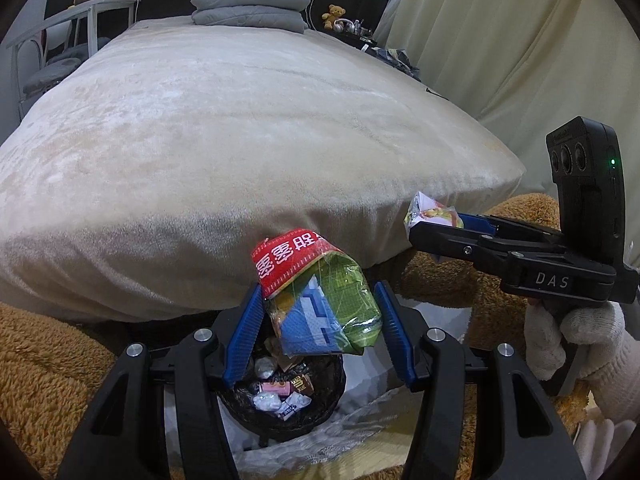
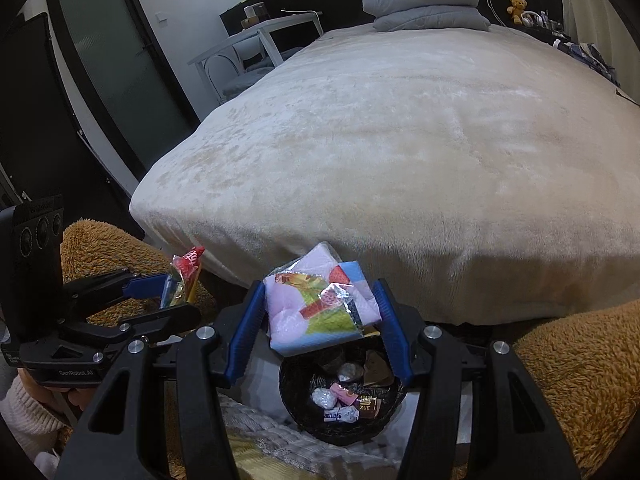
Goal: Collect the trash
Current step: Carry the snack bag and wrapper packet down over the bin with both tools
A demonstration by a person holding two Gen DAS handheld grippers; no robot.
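My left gripper (image 1: 318, 314) is shut on a red, green and blue snack wrapper (image 1: 320, 300) and holds it above the black-lined trash bin (image 1: 320, 412), which holds several wrappers and crumpled papers. My right gripper (image 2: 322, 312) is shut on a pink and blue wrapper (image 2: 316, 312) above the same bin (image 2: 296, 400). In the left wrist view the right gripper (image 1: 416, 226) comes in from the right with its wrapper (image 1: 430, 212). In the right wrist view the left gripper (image 2: 182, 292) shows at the left with its wrapper (image 2: 186, 268).
A wide bed with a beige plush cover (image 1: 240, 140) fills the space behind the bin. Folded grey bedding (image 1: 248, 4) lies at its head. A brown fluffy rug (image 2: 580, 360) lies around the bin. A white desk and chair (image 2: 248, 52) stand beside the bed near a dark door (image 2: 116, 60).
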